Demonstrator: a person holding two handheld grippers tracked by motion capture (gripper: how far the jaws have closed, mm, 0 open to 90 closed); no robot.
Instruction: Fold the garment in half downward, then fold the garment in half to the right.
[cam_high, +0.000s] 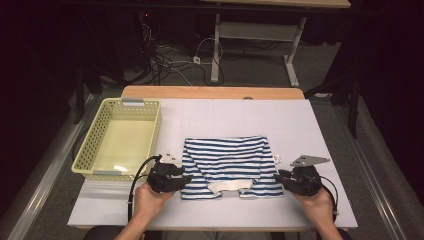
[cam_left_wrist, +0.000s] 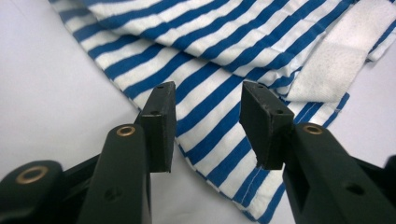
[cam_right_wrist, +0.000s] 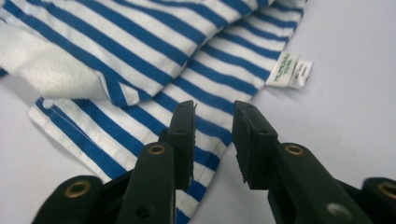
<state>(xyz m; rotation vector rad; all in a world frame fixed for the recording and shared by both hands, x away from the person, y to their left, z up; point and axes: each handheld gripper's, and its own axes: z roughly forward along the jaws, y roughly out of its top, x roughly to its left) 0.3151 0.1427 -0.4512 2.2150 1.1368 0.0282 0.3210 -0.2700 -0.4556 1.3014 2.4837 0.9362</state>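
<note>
A folded blue-and-white striped shirt lies flat on the white table, its white collar at the near edge. My left gripper rests at the shirt's near left corner, held by a hand. In the left gripper view its jaws stand apart over the striped cloth, the pads clear of it. My right gripper sits at the near right corner. Its jaws also stand apart above the shirt's edge, gripping nothing. A small white label sticks out from the shirt's side seam.
A pale yellow perforated basket stands on the table's left side, just beyond the left gripper. Bare white tabletop surrounds the shirt at the back and right. Cables and a desk frame lie on the floor beyond the table.
</note>
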